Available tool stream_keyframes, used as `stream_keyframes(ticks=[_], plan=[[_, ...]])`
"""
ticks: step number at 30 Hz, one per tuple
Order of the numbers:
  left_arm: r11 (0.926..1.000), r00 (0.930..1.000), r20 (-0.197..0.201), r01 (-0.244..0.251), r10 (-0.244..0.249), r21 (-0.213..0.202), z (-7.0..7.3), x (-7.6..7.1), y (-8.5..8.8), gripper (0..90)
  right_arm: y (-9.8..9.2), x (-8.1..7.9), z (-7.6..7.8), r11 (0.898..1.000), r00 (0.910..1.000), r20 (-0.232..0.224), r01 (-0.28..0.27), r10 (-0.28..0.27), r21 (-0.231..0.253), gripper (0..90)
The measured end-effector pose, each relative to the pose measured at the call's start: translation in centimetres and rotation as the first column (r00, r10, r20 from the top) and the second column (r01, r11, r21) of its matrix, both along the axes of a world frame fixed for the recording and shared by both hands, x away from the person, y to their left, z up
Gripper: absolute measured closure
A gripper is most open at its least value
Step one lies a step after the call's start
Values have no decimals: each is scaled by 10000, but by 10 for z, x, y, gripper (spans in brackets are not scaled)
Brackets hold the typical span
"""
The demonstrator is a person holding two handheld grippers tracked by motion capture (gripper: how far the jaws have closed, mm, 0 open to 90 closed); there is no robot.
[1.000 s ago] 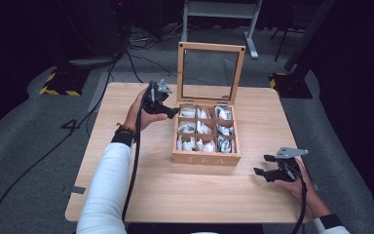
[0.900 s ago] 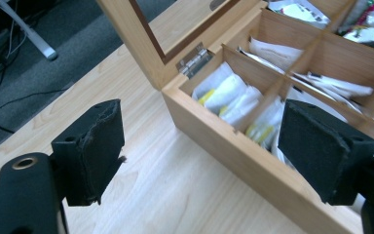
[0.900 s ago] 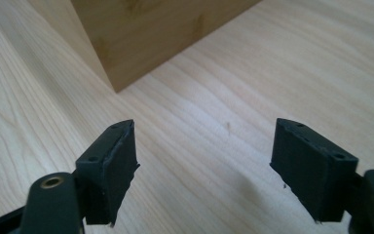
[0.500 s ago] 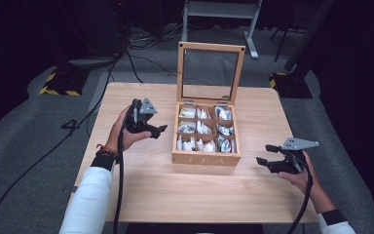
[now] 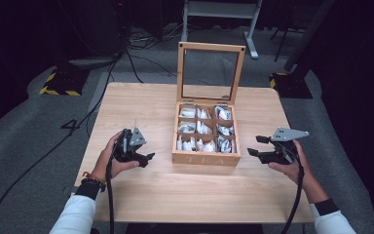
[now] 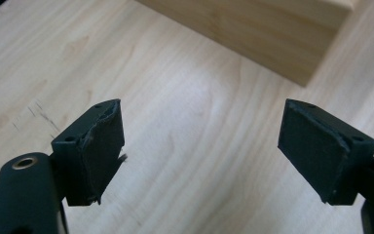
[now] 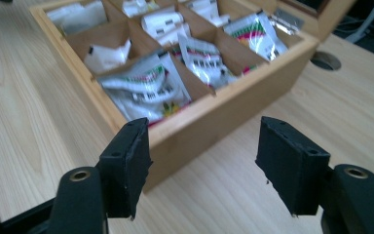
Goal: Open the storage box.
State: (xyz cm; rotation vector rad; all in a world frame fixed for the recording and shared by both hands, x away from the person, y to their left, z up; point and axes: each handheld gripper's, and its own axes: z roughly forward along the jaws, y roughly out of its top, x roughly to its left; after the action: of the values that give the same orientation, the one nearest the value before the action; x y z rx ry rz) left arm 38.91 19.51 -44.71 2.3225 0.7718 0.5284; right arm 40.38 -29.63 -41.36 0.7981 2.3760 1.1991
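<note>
Left claw [image 5: 145, 158] pulled back from tea box [image 5: 205, 157], now at box's 9 o'clock, wide, empty. Right claw [image 5: 254, 145] at 3 o'clock, lifted, jaws just been closing, still apart, nothing between. Bags [image 5: 198, 127] untouched.

Setting: a lab or recording studio, not a home. Light wooden square table [image 5: 141, 105] alone on grey carpet floor [image 5: 34, 126]; black cables [image 5: 126, 53] trailing across the far floor; yellow-and-black hazard-striped base [image 5: 58, 90] at far left; white metal stand frame [image 5: 219, 12] beyond; dark, unlit surroundings.
</note>
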Motion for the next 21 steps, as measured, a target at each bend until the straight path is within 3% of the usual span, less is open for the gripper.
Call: stream_keyframes(ticks=[4, 6, 7, 9, 10, 11, 16, 21], plan=[[10000, 9997, -242, -74, 73, -61, -13, -12, 8, 174, 18, 6, 9, 9994, 9994, 124, -337, 336, 88, 370], [10000, 9960, -893, 74, -79, -58, -18, -13, 12, 173, 27, 9, 11, 9986, 9985, 158, -522, 521, 50, 374], [9998, 9948, -1013, 104, -118, -141, -18, -14, 14, 178, 32, 10, 11, 9982, 9981, 104, -605, 605, 29, 374], [9993, 9959, -901, -19, -16, -379, -19, -18, 17, 178, 42, 13, 11, 9969, 9969, 47, -789, 789, -80, 378], [9996, 9987, -476, -197, 188, -180, -20, -22, 17, 177, 47, 14, 11, 9957, 9957, 20, -924, 924, -111, 382], [9997, 9990, -375, -240, 240, 27, -22, -23, 17, 171, 52, 16, 12, 9946, 9947, -24, -1032, 1032, -142, 384], [9999, 9981, -618, -52, 61, 146, -31, -31, 17, 172, 74, 23, 13, 9901, 9900, -166, -1400, 1398, -88, 421], [9998, 9981, -617, 103, -92, 177, -39, -41, 14, 170, 96, 29, 12, 9833, 9835, -360, -1785, 1772, -356, 452]])
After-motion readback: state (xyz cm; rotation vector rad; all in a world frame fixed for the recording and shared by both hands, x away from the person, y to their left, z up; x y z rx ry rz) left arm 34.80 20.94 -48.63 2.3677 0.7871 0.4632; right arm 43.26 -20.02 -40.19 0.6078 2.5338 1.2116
